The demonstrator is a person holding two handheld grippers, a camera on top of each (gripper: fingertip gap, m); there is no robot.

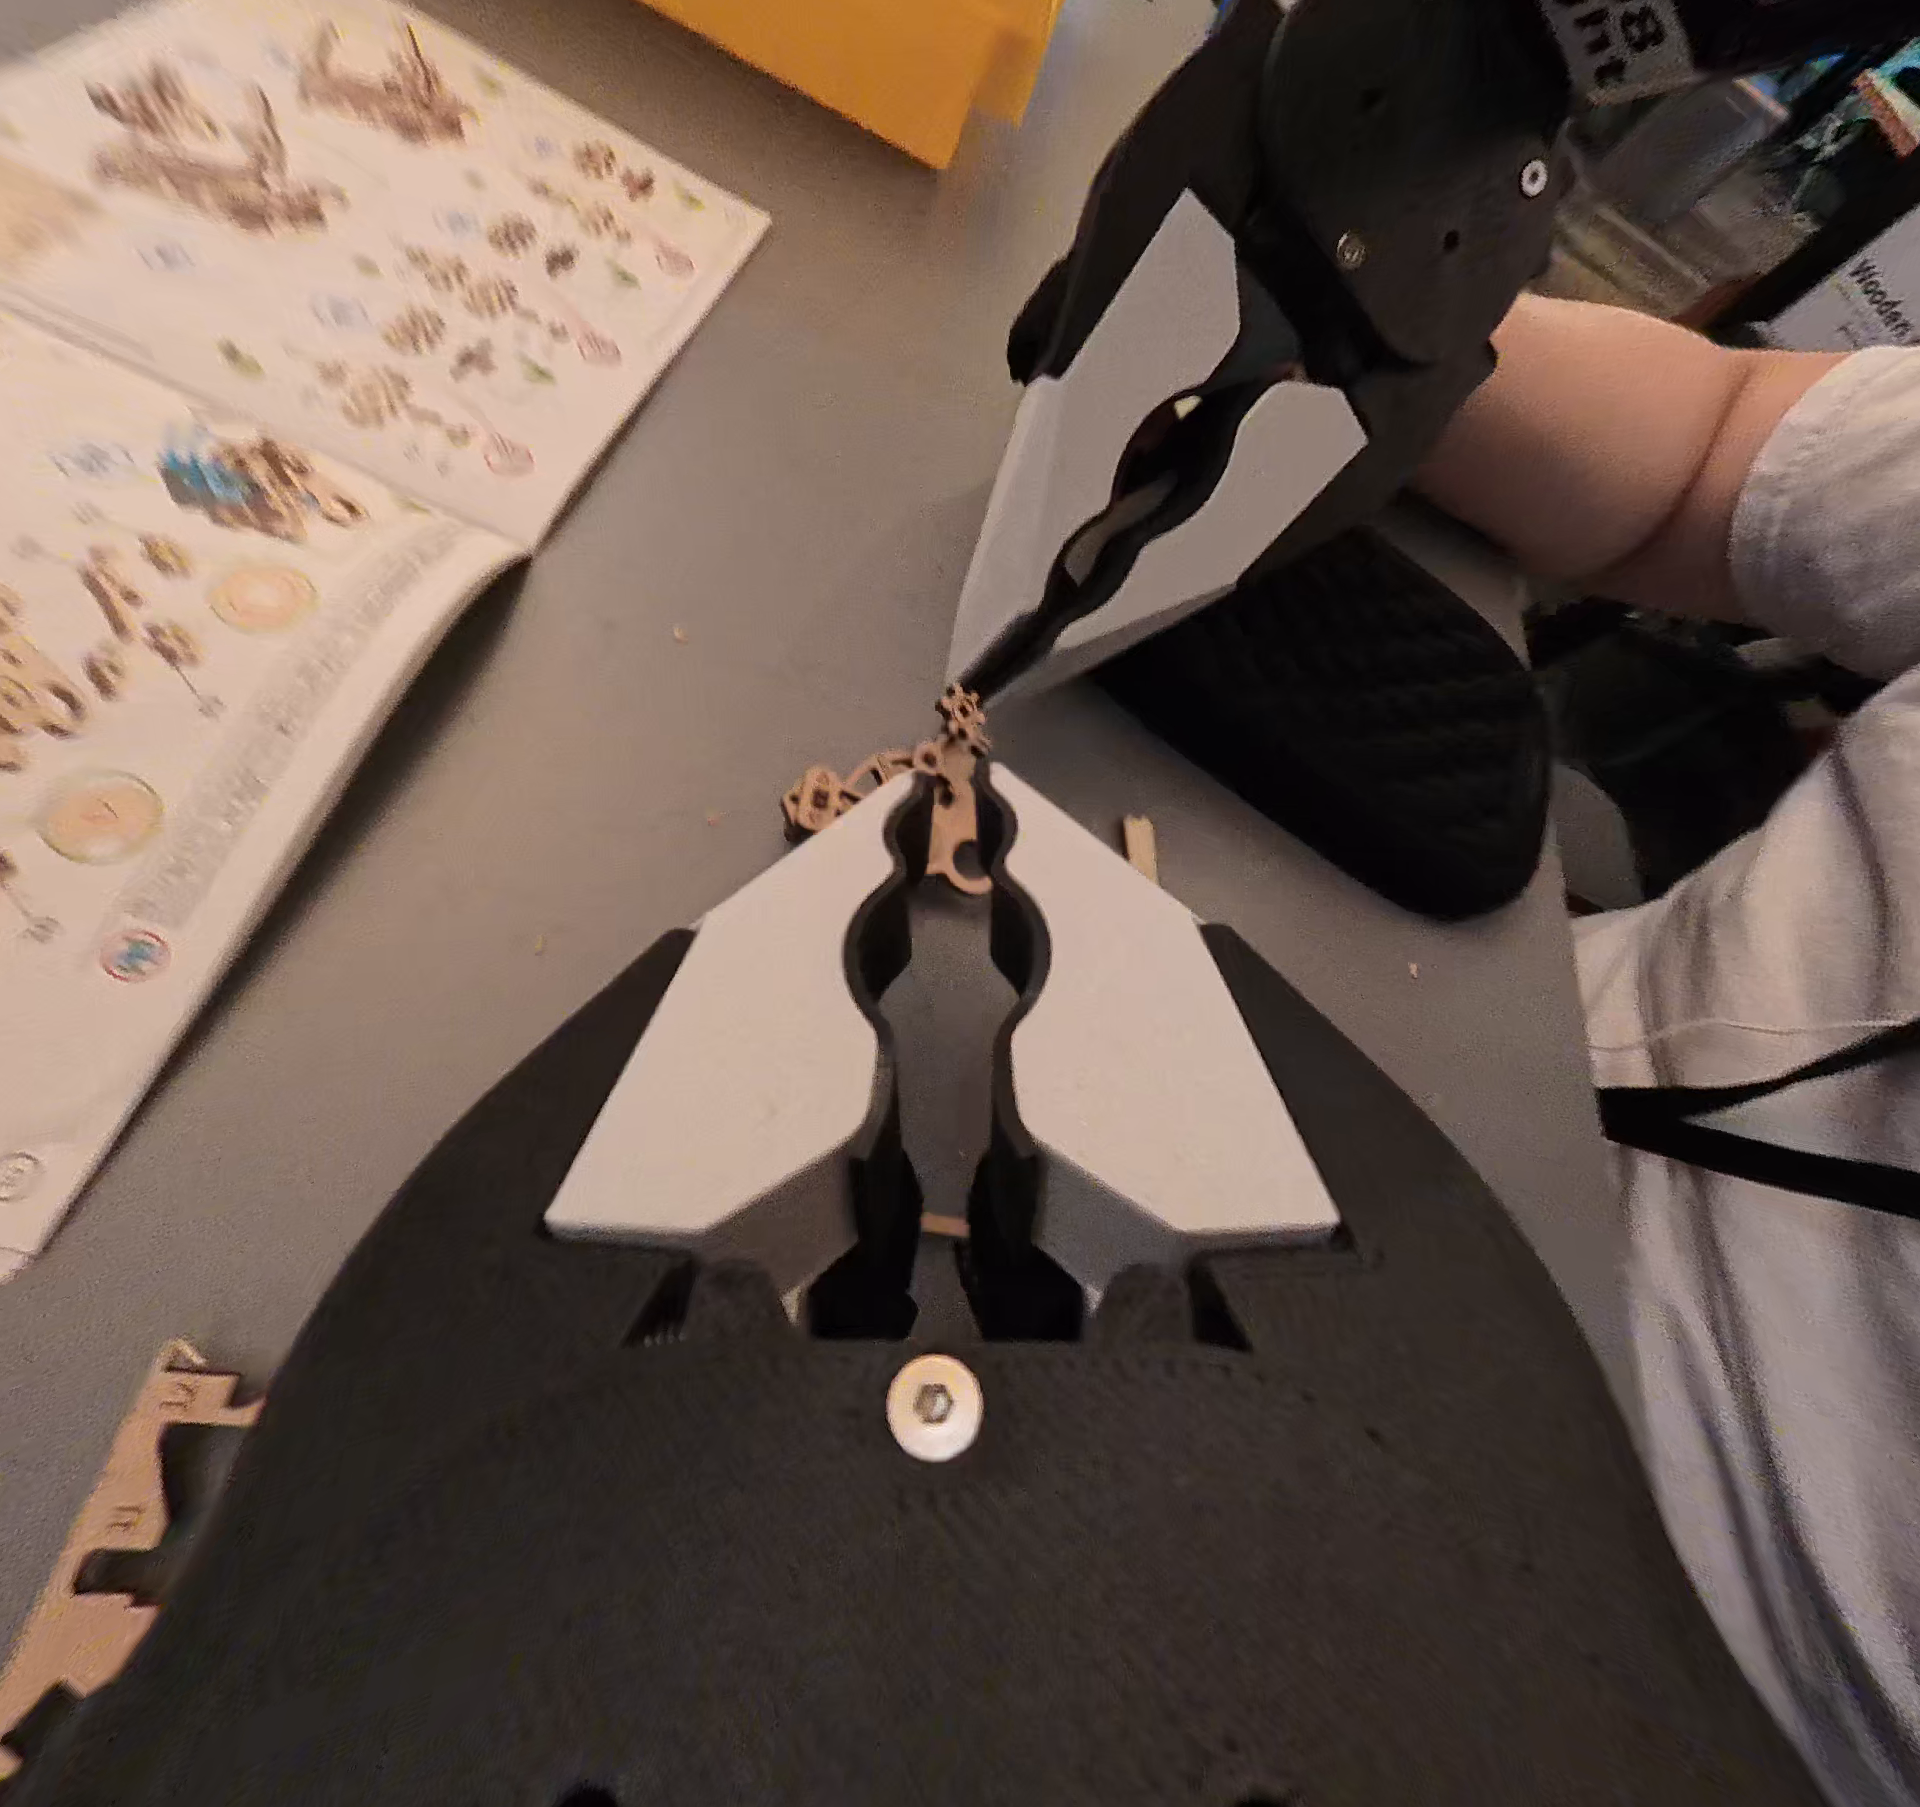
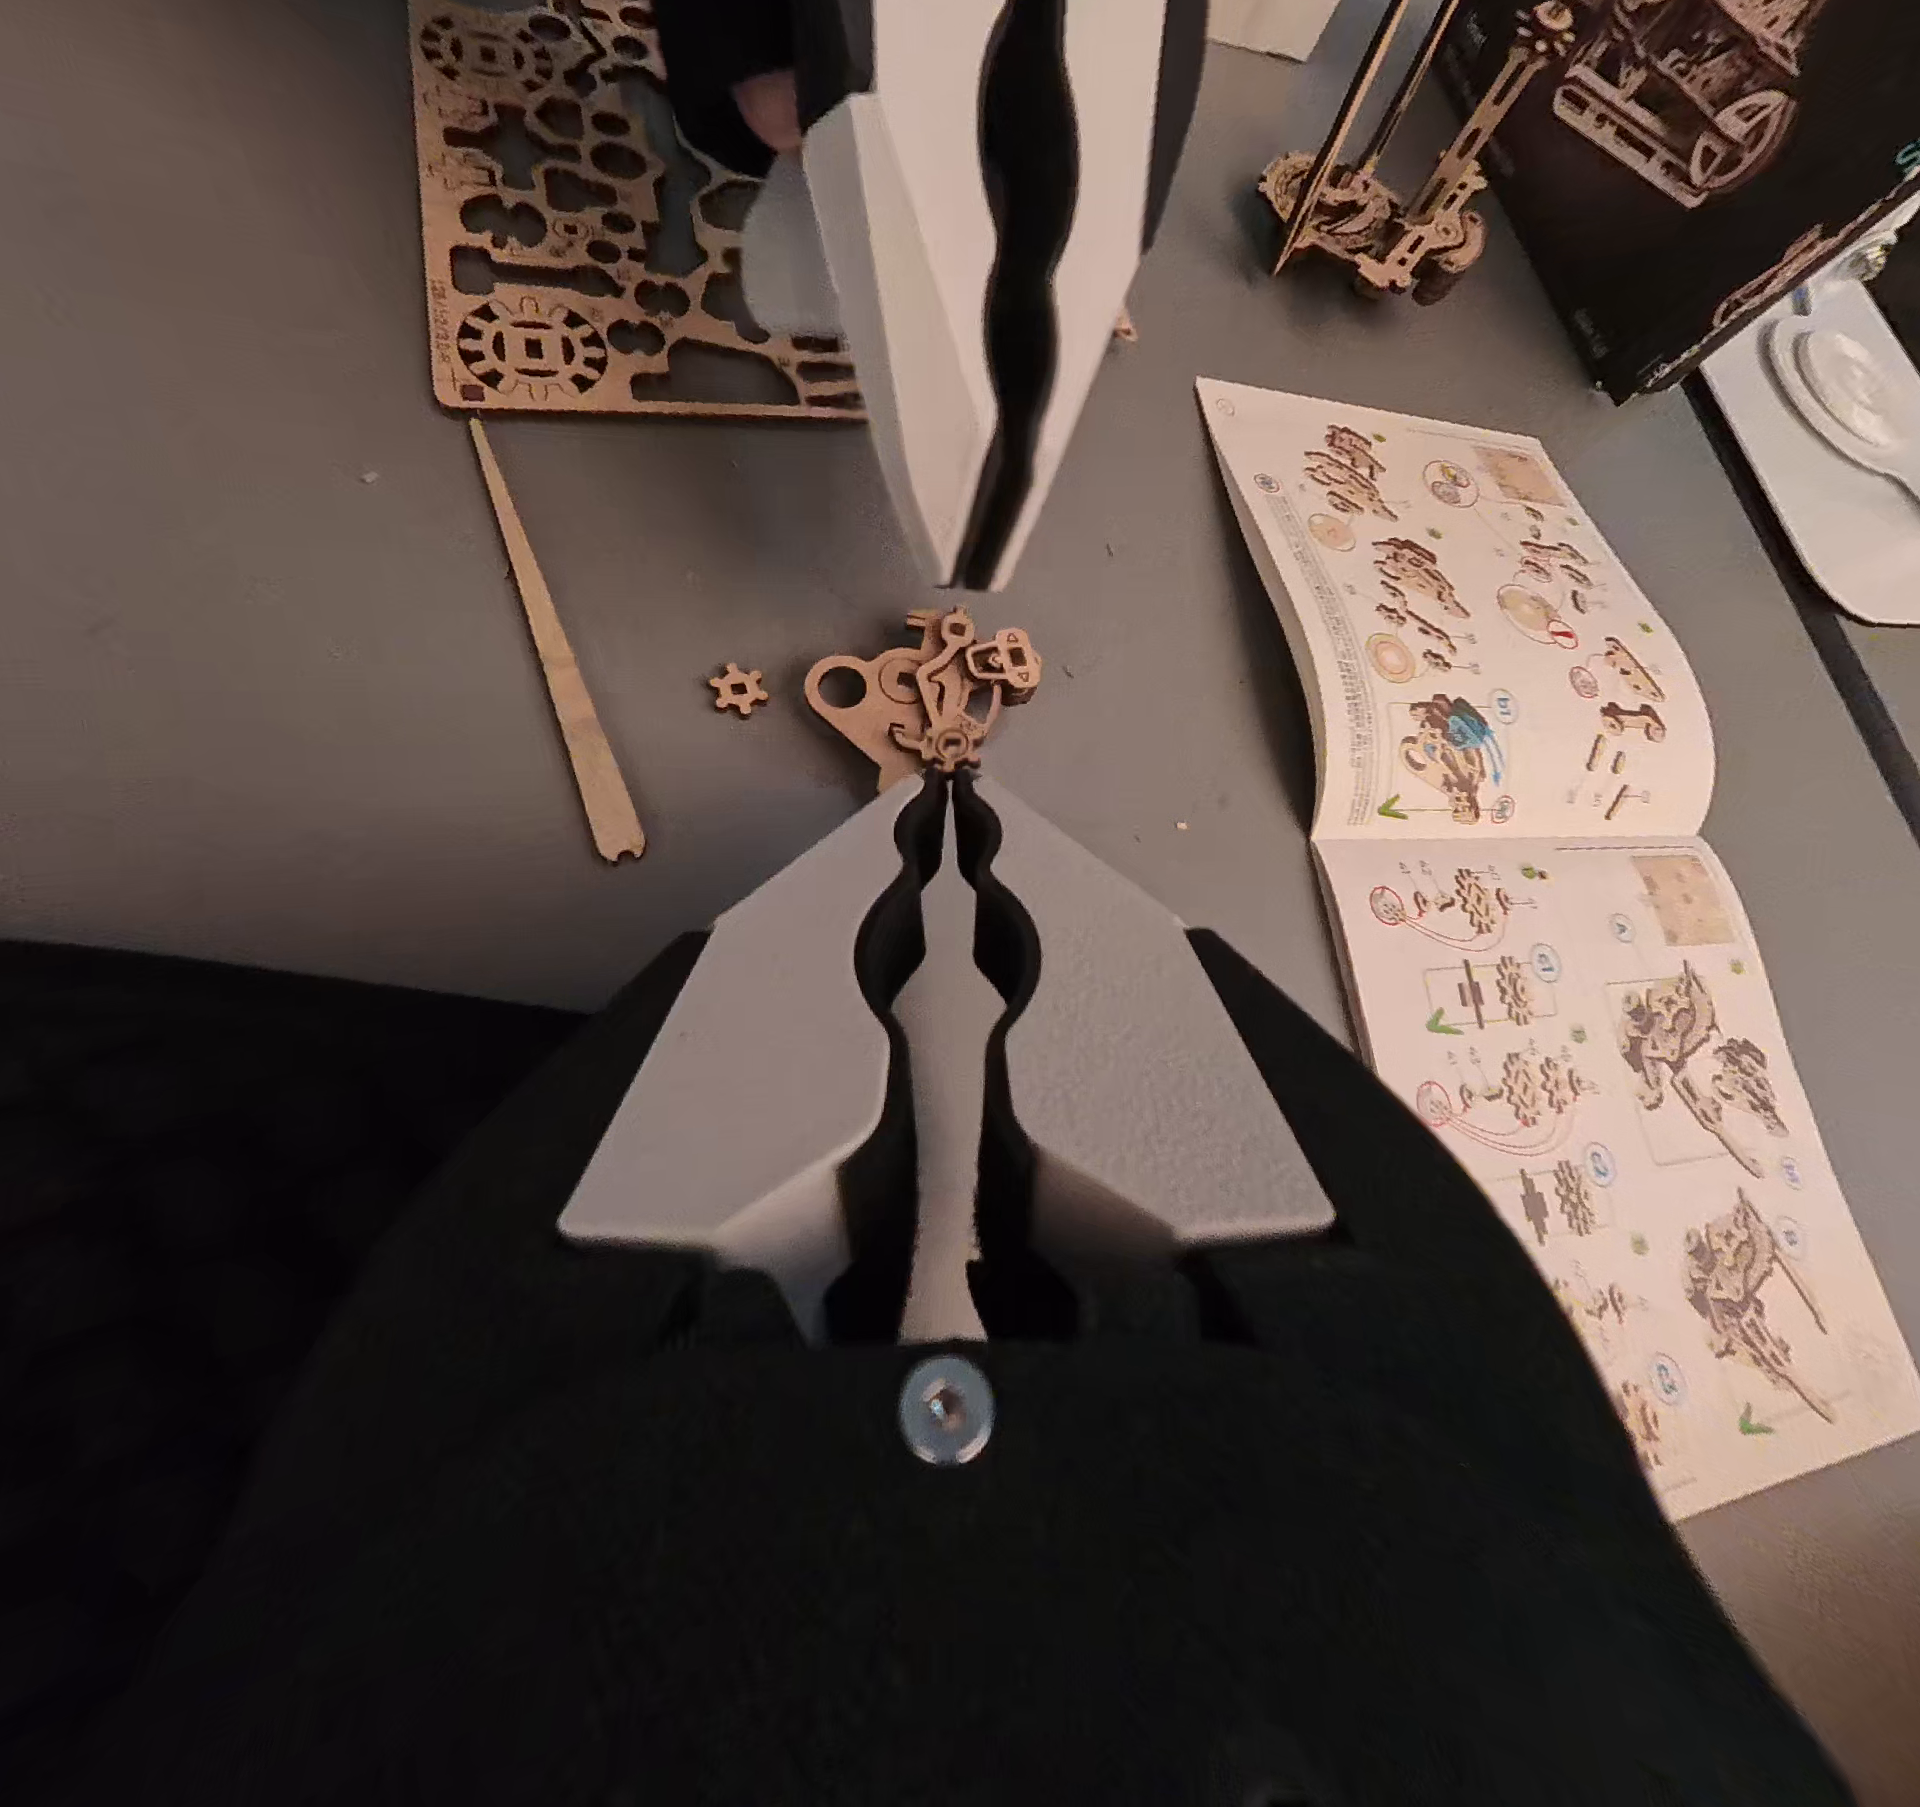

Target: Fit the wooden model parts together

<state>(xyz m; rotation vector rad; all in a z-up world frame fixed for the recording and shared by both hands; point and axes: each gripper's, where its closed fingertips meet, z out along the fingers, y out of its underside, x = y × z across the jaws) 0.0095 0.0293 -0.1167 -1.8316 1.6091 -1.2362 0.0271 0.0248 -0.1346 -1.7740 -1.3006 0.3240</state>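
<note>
On the grey table (image 2: pixel 260 614), both claws are working over one small wooden assembly (image 2: pixel 925 692). The left claw (image 1: pixel 948 801) is pinching its flat plate; the right claw (image 2: pixel 951 786) is pinching a small gear (image 2: pixel 948 747) onto it, best pressed in squarely and gently.

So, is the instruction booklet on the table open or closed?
Open. The instruction booklet lies spread flat on the grey table, two printed pages showing either side of its centre fold.

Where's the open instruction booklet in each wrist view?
Left wrist view: instruction booklet fills the upper left, blurred, on the grey table.
Right wrist view: it lies open along the right side.
Shared landmark: the small wooden assembly near centre in both, between the gripper tips.
</note>
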